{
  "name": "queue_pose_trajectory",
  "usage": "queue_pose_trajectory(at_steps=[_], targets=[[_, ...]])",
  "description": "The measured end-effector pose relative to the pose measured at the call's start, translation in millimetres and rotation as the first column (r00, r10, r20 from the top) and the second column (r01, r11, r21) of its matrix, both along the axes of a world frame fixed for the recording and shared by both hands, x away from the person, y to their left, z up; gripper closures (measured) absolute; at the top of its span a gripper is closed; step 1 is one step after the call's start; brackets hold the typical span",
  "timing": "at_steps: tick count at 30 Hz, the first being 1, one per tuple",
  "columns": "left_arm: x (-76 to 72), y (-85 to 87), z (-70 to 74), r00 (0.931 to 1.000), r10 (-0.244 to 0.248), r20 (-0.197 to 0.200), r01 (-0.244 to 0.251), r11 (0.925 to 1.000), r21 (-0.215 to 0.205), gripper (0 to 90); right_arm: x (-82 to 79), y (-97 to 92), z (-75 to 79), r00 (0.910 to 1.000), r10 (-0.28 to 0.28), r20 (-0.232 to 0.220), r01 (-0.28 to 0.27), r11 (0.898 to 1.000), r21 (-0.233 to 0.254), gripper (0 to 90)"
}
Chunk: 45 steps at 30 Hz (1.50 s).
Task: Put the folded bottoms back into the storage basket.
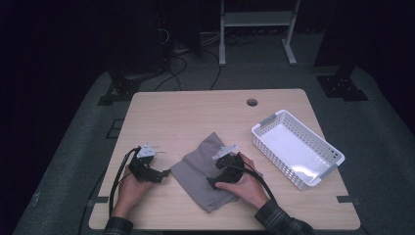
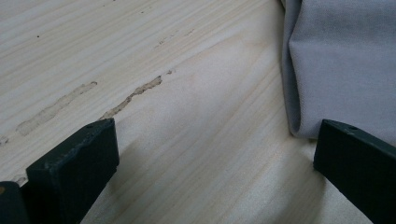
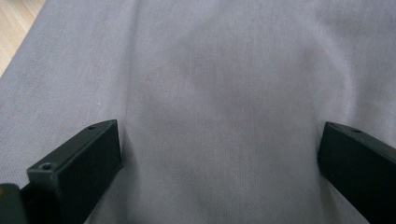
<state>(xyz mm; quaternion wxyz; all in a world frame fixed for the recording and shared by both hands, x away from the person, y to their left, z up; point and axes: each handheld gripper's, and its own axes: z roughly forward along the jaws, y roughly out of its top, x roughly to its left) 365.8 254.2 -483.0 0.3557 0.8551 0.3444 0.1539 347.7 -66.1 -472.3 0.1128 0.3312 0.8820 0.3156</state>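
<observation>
I see left gripper (image 1: 164,172) released beside grey cloth (image 1: 198,169) | right gripper (image 3: 219,172) released over cloth, nothing grasped.

Dark lab — cables (image 1: 178,63), frame (image 1: 257,29)

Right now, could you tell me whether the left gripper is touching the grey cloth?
Cannot tell. In the left gripper view, the left gripper stands open over bare table, one jaw right at the grey cloth's folded edge; contact is unclear.

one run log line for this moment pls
left hand-held gripper: open, beside folded grey cloth | right hand-held gripper: open over cloth | white plastic basket: empty, right | wooden table
</observation>
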Motion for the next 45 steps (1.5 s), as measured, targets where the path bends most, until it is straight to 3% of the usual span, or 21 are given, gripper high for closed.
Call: queue_pose_trajectory(at_steps=[7,11,15,23,33,45], targets=[[0.0,0.0,0.0,1.0,0.0,0.0,0.0,1.0,0.0,0.0,1.8,-0.6,-1.1,0.9993,-0.018,-0.034,0.018,1.0,0.0,0.2],[-0.1,0.0,0.0,1.0,0.0,0.0,0.0,1.0,0.001,0.0,0.6,-2.6,2.9,0.9991,-0.005,-0.042,0.005,1.0,-0.001,14.0],[-0.1,0.1,0.0,1.0,0.0,0.0,0.0,1.0,0.001,0.0,-1.5,-6.4,7.5,0.9986,0.011,-0.051,-0.01,1.0,0.026,38.6],[-0.4,0.0,0.0,1.0,0.001,0.0,-0.001,1.0,0.0,0.0,-3.9,-8.5,9.5,0.9974,-0.015,-0.07,0.019,0.998,0.055,58.1],[-0.4,0.0,0.1,1.0,0.001,-0.001,-0.001,1.0,0.0,0.0,-0.7,-18.2,15.7,0.9929,0.019,-0.117,-0.006,0.994,0.11,64.8],[-0.4,0.0,0.1,1.0,0.001,-0.001,-0.001,1.0,0.0,0.0,-6.2,-29.5,38.4,0.9939,0.031,-0.106,-0.014,0.988,0.156,65.2]])
